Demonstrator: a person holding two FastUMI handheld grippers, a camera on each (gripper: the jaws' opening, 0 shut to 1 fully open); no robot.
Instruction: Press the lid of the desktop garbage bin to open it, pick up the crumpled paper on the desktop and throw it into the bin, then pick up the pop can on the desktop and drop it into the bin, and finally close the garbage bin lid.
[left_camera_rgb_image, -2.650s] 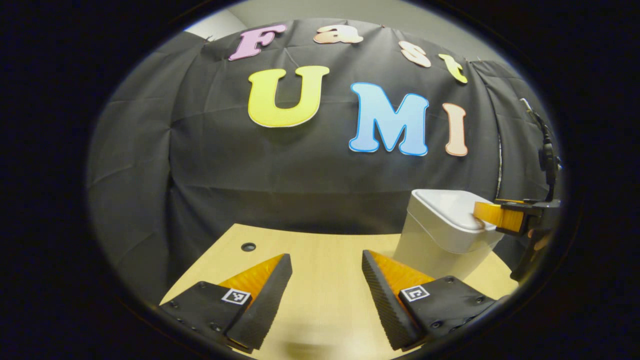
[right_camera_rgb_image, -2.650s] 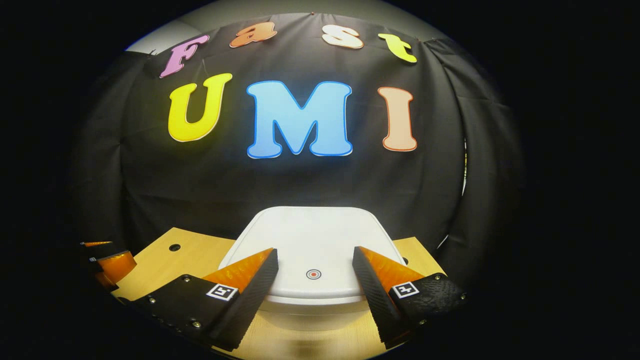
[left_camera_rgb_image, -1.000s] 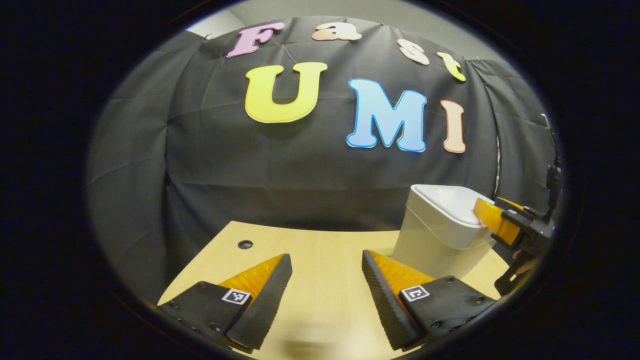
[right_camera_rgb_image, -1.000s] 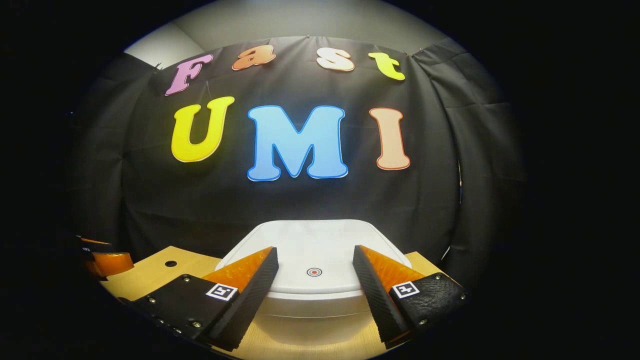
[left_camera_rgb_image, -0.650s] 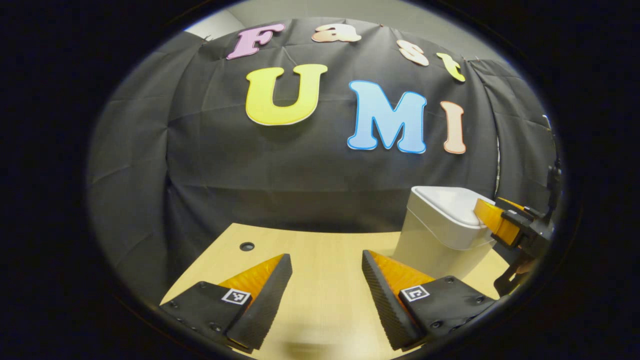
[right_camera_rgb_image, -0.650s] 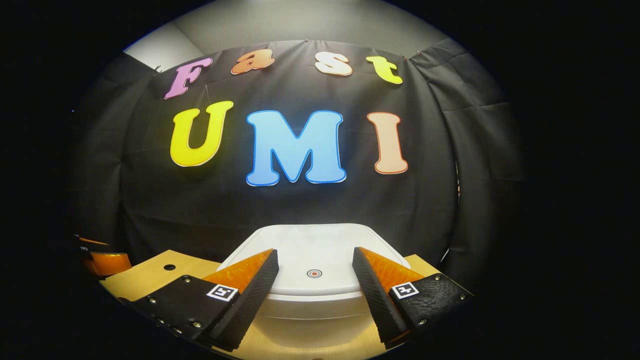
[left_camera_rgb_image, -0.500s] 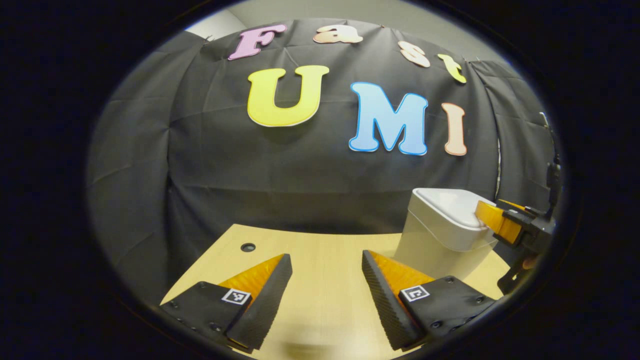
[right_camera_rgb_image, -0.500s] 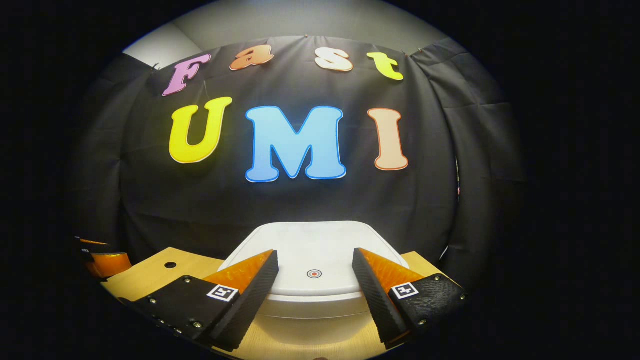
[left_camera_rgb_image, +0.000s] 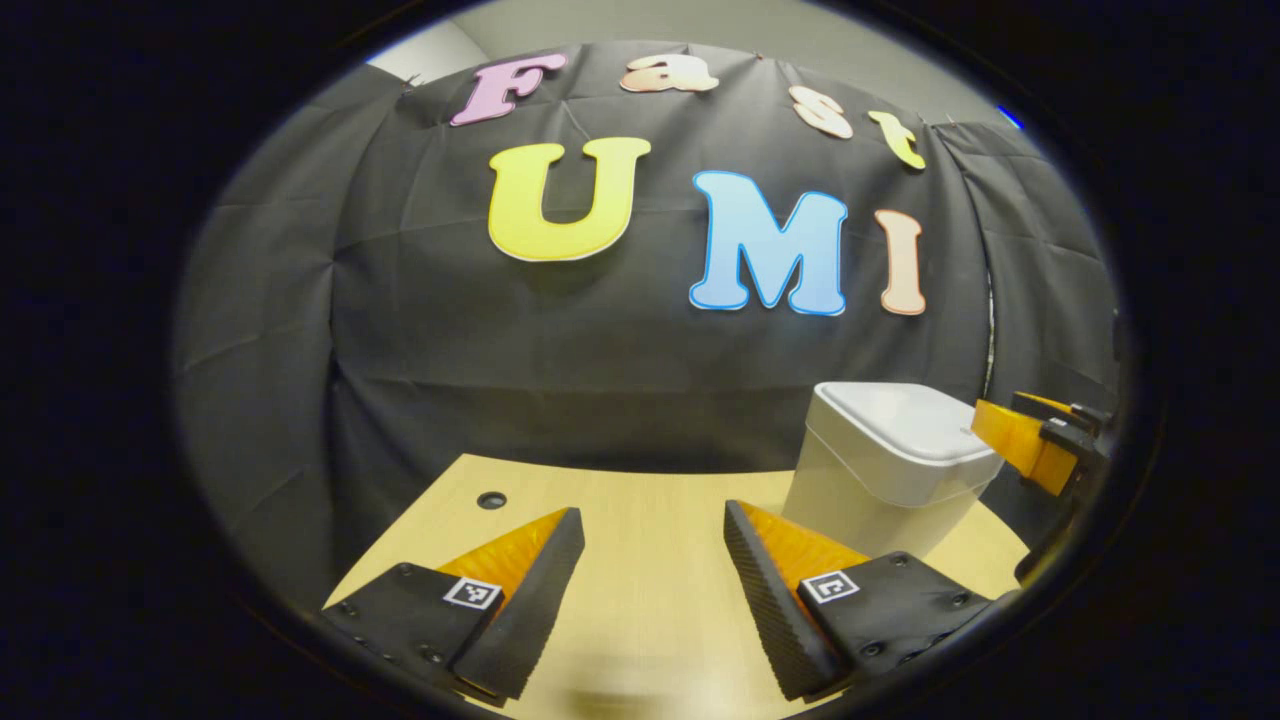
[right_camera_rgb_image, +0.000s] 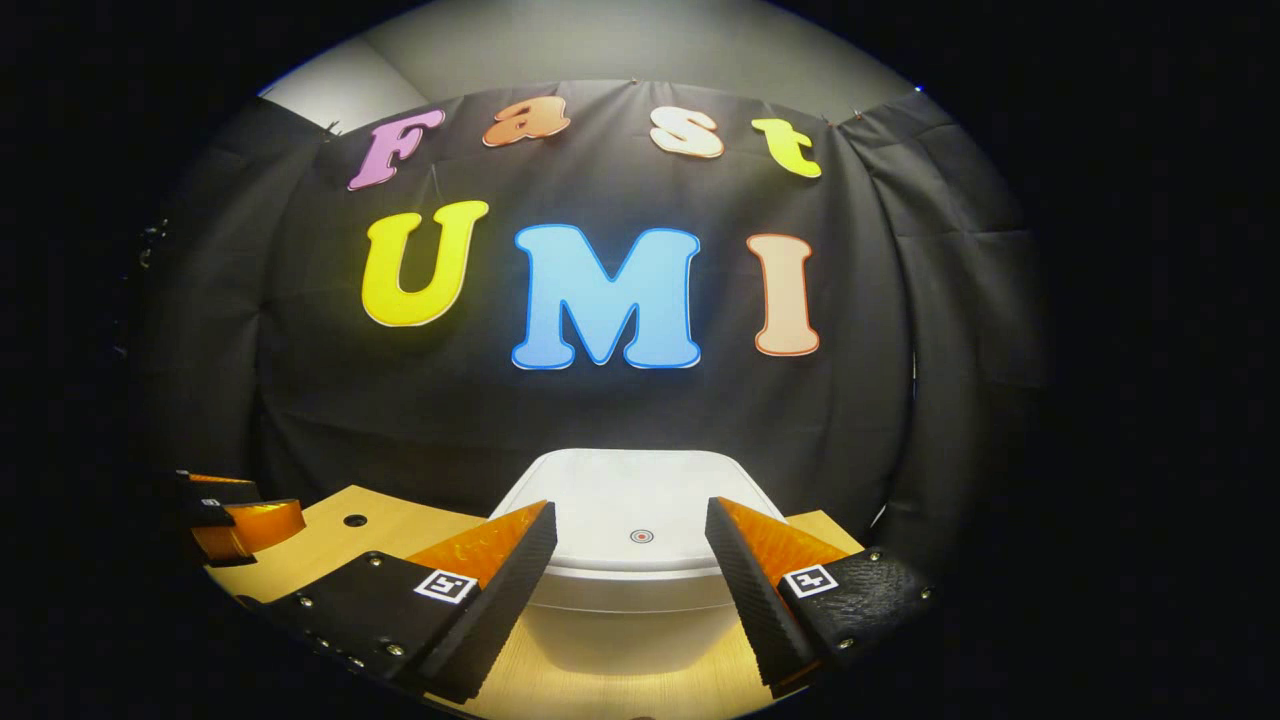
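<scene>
The right hand-held gripper (right_camera_rgb_image: 630, 570) is spread and holds nothing; its fingers stand on both sides of the front edge of the lid (right_camera_rgb_image: 640, 505), probably because the lid is the part to press. The white bin (left_camera_rgb_image: 880, 470) is closed, at the right part of the desk (left_camera_rgb_image: 640, 530). The left hand-held gripper (left_camera_rgb_image: 650, 570), also spread and empty, waits low over the bare light wood. I see no paper or can. Black cloth (left_camera_rgb_image: 500, 340) closes the room behind.
</scene>
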